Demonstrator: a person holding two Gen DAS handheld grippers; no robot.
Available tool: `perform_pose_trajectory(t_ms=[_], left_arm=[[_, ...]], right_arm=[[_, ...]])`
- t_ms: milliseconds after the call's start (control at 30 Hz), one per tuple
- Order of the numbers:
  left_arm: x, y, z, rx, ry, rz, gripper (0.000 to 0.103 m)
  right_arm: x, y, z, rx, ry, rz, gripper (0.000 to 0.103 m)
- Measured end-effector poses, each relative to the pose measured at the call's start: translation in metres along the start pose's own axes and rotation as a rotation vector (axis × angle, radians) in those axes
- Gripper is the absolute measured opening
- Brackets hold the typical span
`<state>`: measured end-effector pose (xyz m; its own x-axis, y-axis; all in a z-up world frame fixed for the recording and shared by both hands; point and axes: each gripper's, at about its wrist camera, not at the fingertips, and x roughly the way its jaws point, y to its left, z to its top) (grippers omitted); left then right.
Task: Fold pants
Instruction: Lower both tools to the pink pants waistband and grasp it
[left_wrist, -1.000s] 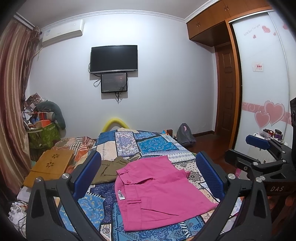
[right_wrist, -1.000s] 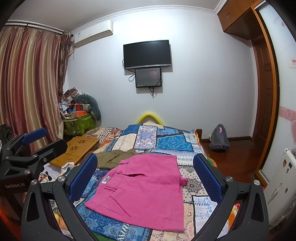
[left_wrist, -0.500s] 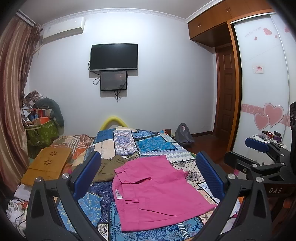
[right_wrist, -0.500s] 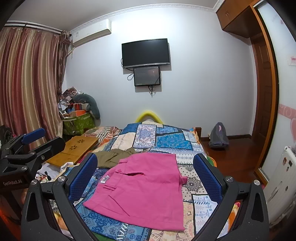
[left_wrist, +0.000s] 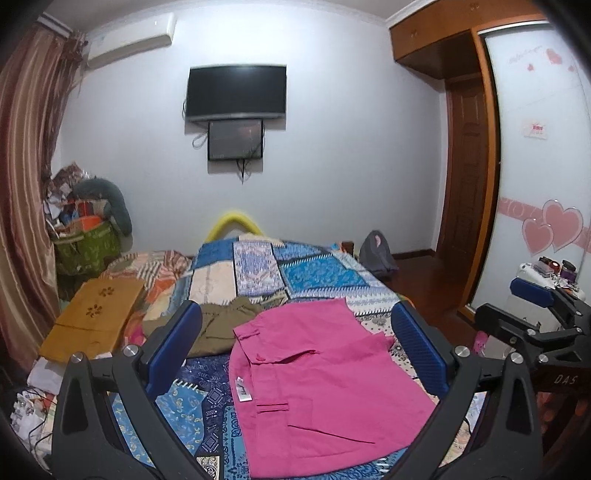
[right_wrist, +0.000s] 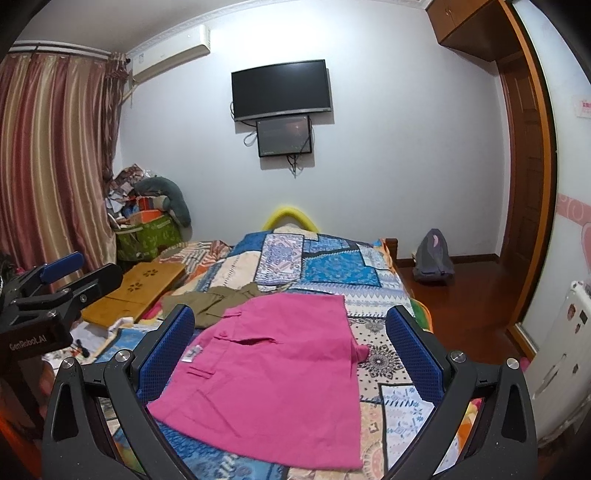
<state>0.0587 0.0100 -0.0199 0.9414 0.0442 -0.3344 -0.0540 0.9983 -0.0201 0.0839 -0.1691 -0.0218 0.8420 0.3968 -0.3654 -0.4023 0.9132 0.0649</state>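
Note:
Pink pants (left_wrist: 325, 384) lie folded flat on the patterned bedspread (left_wrist: 317, 273), waistband to the left with a white label. They also show in the right wrist view (right_wrist: 280, 376). My left gripper (left_wrist: 295, 343) is open and empty, held above the near end of the pants. My right gripper (right_wrist: 290, 339) is open and empty, also above the pants. The right gripper shows at the right edge of the left wrist view (left_wrist: 535, 317), and the left gripper shows at the left edge of the right wrist view (right_wrist: 55, 288).
Olive pants (left_wrist: 221, 325) lie crumpled beyond the pink ones. A wooden lap desk (left_wrist: 96, 317) sits at the bed's left side. A cluttered green bag (left_wrist: 85, 247) stands by the curtain. A grey backpack (right_wrist: 432, 258) leans on the floor by the door.
Both grippers have shifted slightly, so the view tilts a little. The pants have not moved and both grippers stay open.

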Motion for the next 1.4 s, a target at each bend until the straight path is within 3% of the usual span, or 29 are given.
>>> perform_pose_trajectory(t_ms=[300,533,833,967,1033,1100,1200,1367,1400], left_arm=[[0.092,0.028,-0.004,-0.005,0.101,0.033,0.103],[0.174,0.057,-0.018,-0.008,0.221,0.08,0.103],[0.281,0.101,-0.036,-0.044,0.371,0.018,0.103],[0.323,0.115,-0.051,-0.002,0.43,0.067,0.098],[0.346,0.124,-0.062,-0.007,0.472,0.077,0.09],[0.367,0.131,-0.072,-0.006,0.52,0.053,0.083],[0.39,0.138,-0.084,-0.011,0.57,0.032,0.082],[0.42,0.151,-0.103,-0.049,0.641,-0.004,0.077],[0.425,0.151,-0.106,-0.055,0.656,-0.011,0.072]], right_arm=[[0.055,-0.021,-0.003,0.027,0.065,-0.033,0.103],[0.105,-0.04,-0.003,-0.057,0.112,-0.101,0.103],[0.18,-0.076,0.002,-0.069,0.211,-0.051,0.103],[0.214,-0.091,-0.006,-0.051,0.253,-0.033,0.103],[0.231,-0.099,-0.01,-0.043,0.28,-0.031,0.102],[0.247,-0.103,-0.014,-0.056,0.31,-0.032,0.099],[0.27,-0.108,-0.018,-0.053,0.363,-0.007,0.092],[0.302,-0.113,-0.016,-0.034,0.378,0.031,0.092],[0.31,-0.114,-0.016,-0.038,0.383,0.034,0.092]])
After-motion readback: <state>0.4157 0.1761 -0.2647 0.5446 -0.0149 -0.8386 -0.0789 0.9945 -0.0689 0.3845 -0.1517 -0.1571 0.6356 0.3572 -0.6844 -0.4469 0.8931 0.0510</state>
